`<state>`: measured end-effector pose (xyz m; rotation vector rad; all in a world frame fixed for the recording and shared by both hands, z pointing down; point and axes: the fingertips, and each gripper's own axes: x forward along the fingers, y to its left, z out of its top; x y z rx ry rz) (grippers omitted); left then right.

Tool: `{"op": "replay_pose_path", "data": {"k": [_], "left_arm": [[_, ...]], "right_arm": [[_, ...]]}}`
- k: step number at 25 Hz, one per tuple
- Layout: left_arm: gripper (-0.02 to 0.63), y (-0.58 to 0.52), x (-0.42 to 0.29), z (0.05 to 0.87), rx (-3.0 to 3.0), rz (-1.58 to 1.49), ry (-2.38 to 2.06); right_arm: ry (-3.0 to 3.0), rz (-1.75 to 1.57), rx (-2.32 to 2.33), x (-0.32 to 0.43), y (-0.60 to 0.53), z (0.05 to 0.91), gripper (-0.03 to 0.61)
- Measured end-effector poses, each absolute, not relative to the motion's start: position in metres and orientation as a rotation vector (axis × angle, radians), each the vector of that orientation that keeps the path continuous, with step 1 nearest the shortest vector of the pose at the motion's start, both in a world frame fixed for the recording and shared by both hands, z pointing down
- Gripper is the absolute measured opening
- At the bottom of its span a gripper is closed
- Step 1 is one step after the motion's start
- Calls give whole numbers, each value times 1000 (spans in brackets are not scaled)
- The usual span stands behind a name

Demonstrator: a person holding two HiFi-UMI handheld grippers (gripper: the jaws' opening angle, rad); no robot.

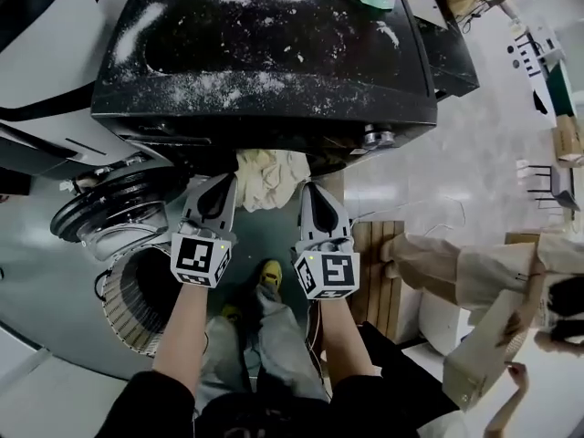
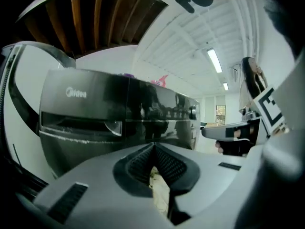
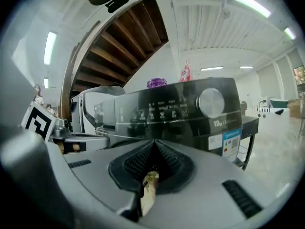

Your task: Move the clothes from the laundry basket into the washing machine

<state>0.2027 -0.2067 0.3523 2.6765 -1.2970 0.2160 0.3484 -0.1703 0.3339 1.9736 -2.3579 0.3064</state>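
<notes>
While pinched at two edges, held spread in front of the dark washing machine [image 1: 274, 53]: a cream garment [image 1: 269, 179], just below the machine's front edge and well clear of the floor. On its left edge, the left gripper [image 1: 225, 181], jaws pressed together on a fold of the cloth. On its right edge, the right gripper [image 1: 310, 190], likewise clamped tight on the fabric. In the left gripper view, pale cloth wedged between the ribbed black pads [image 2: 138, 163], with the machine's glossy control panel beyond. Much the same in the right gripper view: a sliver of cream fabric caught between closed jaws, with the machine's round dial [image 3: 211, 101] further off to the right. Down at near left, on the floor beside the machine's open round door [image 1: 100, 213], the woven laundry basket [image 1: 132, 308], apart from the garment. White powder scattered across the machine's top. At right, a person in beige trousers [image 1: 447, 267] beside wooden slats [image 1: 374, 254].
</notes>
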Motion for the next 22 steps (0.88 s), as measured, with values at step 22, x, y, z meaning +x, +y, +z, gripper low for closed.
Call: {"op": "replay_pose_path", "data": {"k": [22], "left_arm": [[11,-125,92,54,2709,118,-1556]], "right_arm": [[-2454,172,1942,300,-94,55,3]]}}
